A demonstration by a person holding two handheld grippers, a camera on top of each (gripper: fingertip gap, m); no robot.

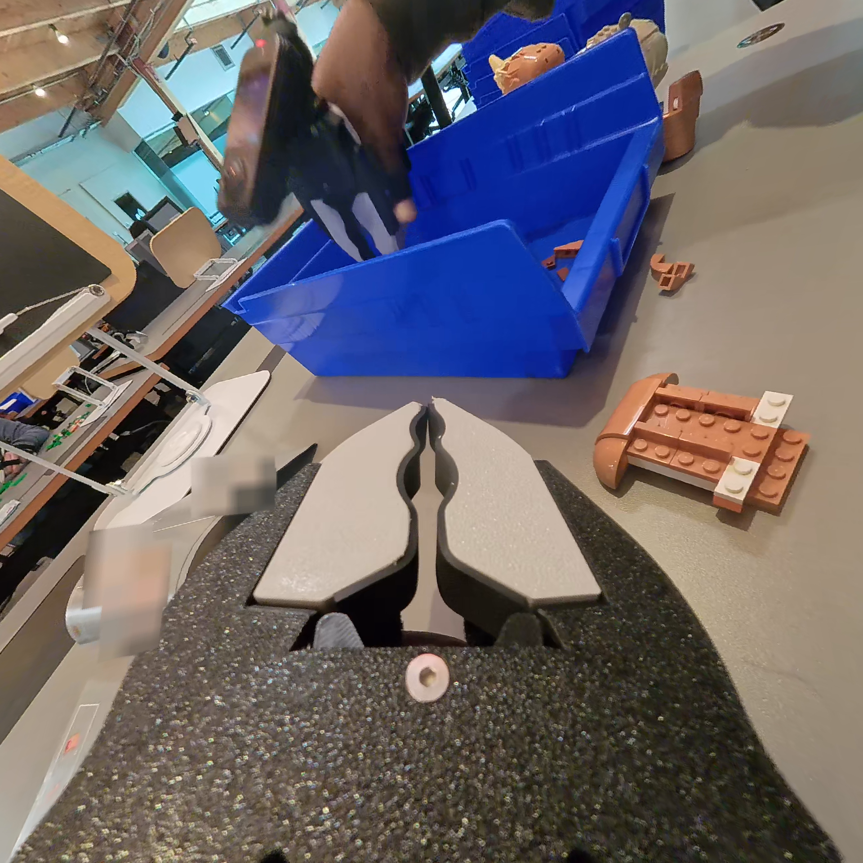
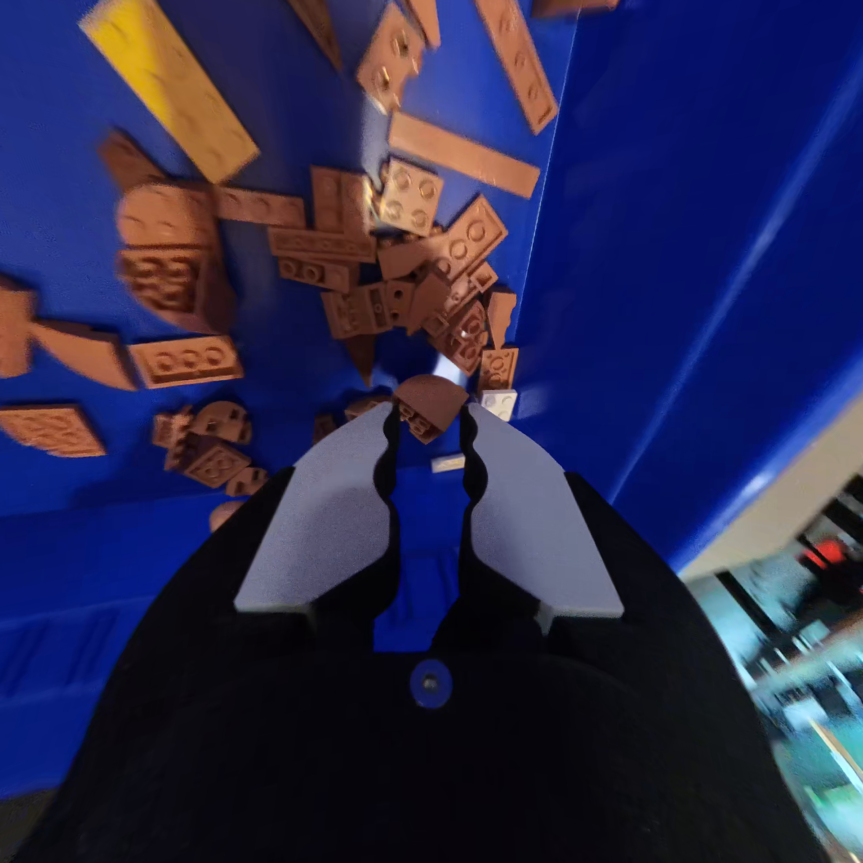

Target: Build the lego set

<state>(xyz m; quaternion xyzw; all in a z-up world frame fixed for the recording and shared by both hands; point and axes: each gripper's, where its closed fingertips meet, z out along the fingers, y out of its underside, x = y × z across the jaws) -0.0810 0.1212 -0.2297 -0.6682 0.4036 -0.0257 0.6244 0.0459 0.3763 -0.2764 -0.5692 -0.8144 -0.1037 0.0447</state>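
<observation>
Reaching down into the blue bin (image 1: 467,299), the right gripper (image 1: 369,243) shows at the upper left of the left wrist view, its pale fingers (image 1: 373,229) dipping below the bin's rim. The left gripper (image 1: 428,408) sits lower in that view, above the grey tabletop (image 1: 747,607), its fingers pressed together at the tips with nothing between them. To its right a partly built brown assembly (image 1: 700,443) lies flat on the tabletop, studs up, with two white plates (image 1: 773,406) across it and a rounded piece at its near end. Farther back, a small brown piece (image 1: 672,273) lies just beside the bin's right wall.

In the right wrist view, a yellow plate (image 2: 168,88) lies at the upper left of the bin floor (image 2: 56,140), with loose brown bricks (image 2: 411,280) heaped toward the middle and against the right wall. The right gripper (image 2: 429,411) has its fingers parted around a rounded brown brick (image 2: 429,401), which sits at the fingertips; whether both fingers touch it I cannot tell. A small white plate (image 2: 499,404) lies just right of it.
</observation>
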